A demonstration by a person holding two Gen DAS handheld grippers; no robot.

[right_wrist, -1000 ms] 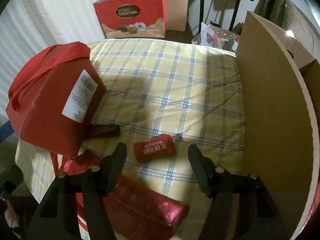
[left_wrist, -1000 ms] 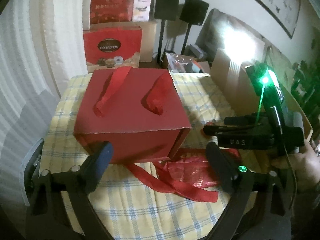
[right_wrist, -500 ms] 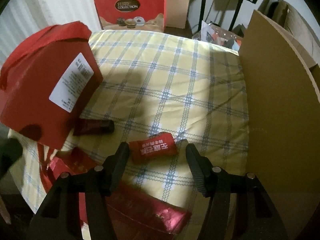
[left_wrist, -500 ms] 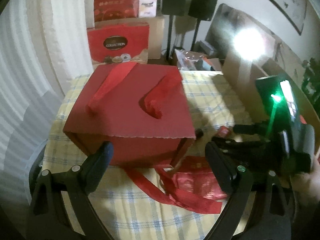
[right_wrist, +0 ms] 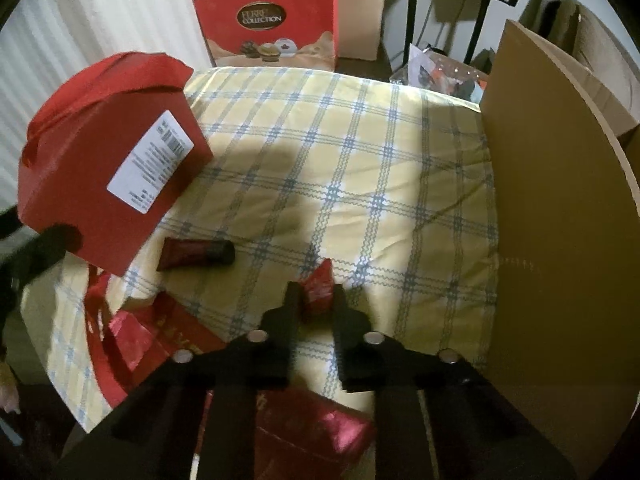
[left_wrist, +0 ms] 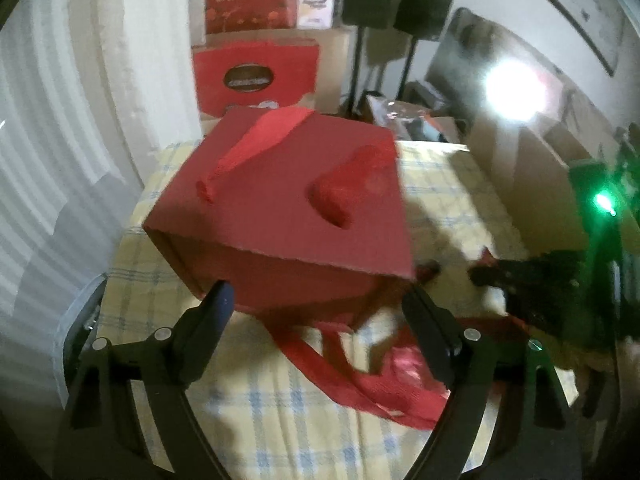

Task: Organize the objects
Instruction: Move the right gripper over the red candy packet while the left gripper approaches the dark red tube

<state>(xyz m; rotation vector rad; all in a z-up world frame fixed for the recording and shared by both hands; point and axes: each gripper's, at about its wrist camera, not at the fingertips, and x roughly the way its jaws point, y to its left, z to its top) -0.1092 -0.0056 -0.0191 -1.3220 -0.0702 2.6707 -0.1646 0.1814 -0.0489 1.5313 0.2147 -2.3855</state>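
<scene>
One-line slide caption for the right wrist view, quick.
Right gripper shut on a small red packet on the checked tablecloth, beside a tilted red box and dark tube.

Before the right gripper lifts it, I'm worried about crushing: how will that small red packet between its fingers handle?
The small red packet looks soft: it has buckled upward between the right gripper's closed jaws, so it will probably squash rather than crack. It looks light for its size. The wrapper seems glossy, so it might slip; that is uncertain.

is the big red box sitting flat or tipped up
Tipped: the big red cardboard box leans, one bottom edge lifted off the checked tablecloth.
</scene>
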